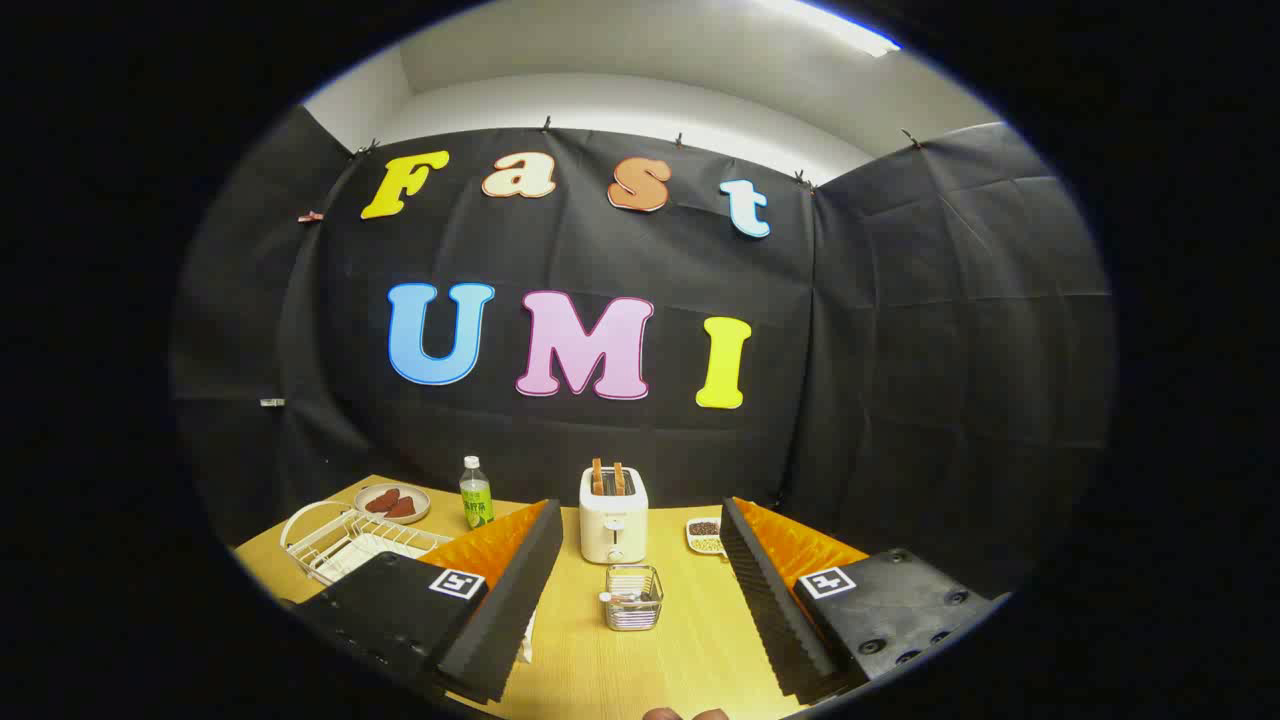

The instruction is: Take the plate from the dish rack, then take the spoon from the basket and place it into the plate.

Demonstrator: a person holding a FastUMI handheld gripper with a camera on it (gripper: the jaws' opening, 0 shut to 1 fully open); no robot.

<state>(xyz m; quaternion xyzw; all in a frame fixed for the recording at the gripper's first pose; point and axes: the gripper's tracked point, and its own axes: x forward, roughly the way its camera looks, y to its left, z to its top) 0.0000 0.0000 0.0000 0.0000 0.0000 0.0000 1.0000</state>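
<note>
Gripper (pixel 640 575): fingers spread wide apart, holding nothing; ridged, sawtooth-textured pads (pixel 515 590) face each other above the table.

Table (pixel 690 650): pale wood-grain top, enclosed by black cloth walls with a white wall and ceiling above.

Basket (pixel 633 597): small square wire holder, between the fingers and just ahead; the spoon stands inside, too small to make out its direction.

Toaster (pixel 613 514): white, boxy, two slices upright in its slots, beyond the basket.

Dish rack (pixel 350 540): white wire, rounded rim, beside the left finger; the plate in it is not clear.

Bottle (pixel 476 493): clear plastic, green label, upright.

Round dish (pixel 392 502): holds reddish pieces, behind the rack.

Small tray (pixel 705 534): right of the toaster, dark and pale contents.
</note>
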